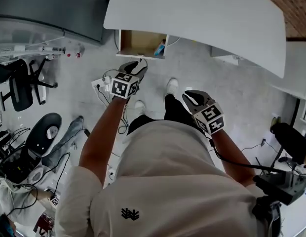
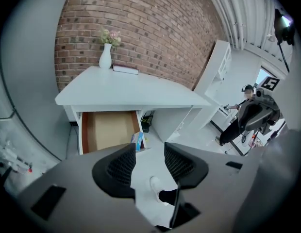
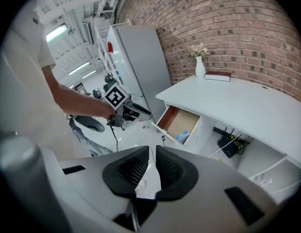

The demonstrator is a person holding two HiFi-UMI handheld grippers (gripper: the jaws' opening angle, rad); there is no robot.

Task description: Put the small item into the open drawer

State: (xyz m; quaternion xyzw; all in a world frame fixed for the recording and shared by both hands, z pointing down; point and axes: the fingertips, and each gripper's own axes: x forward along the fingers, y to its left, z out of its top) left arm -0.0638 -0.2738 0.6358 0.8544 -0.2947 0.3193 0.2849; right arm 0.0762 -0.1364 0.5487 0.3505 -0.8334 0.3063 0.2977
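Note:
An open wooden-lined drawer (image 1: 135,42) hangs under the white desk (image 1: 202,14). A small blue-and-white box (image 1: 159,48) stands inside it at the front right corner, and shows again as the box (image 2: 137,141) and the box (image 3: 182,136). My left gripper (image 1: 139,64) hovers just in front of the drawer (image 2: 109,130). In its own view the left gripper (image 2: 149,152) is open, with nothing between the pads. My right gripper (image 1: 186,97) is held lower and to the right, away from the drawer (image 3: 182,123). The right gripper (image 3: 152,152) is shut and empty.
A white vase (image 2: 106,57) with flowers and a book (image 2: 125,69) sit at the back of the desk against the brick wall. Cables and a power strip (image 1: 101,85) lie on the floor by my feet. Office chairs (image 1: 19,85) stand at the left.

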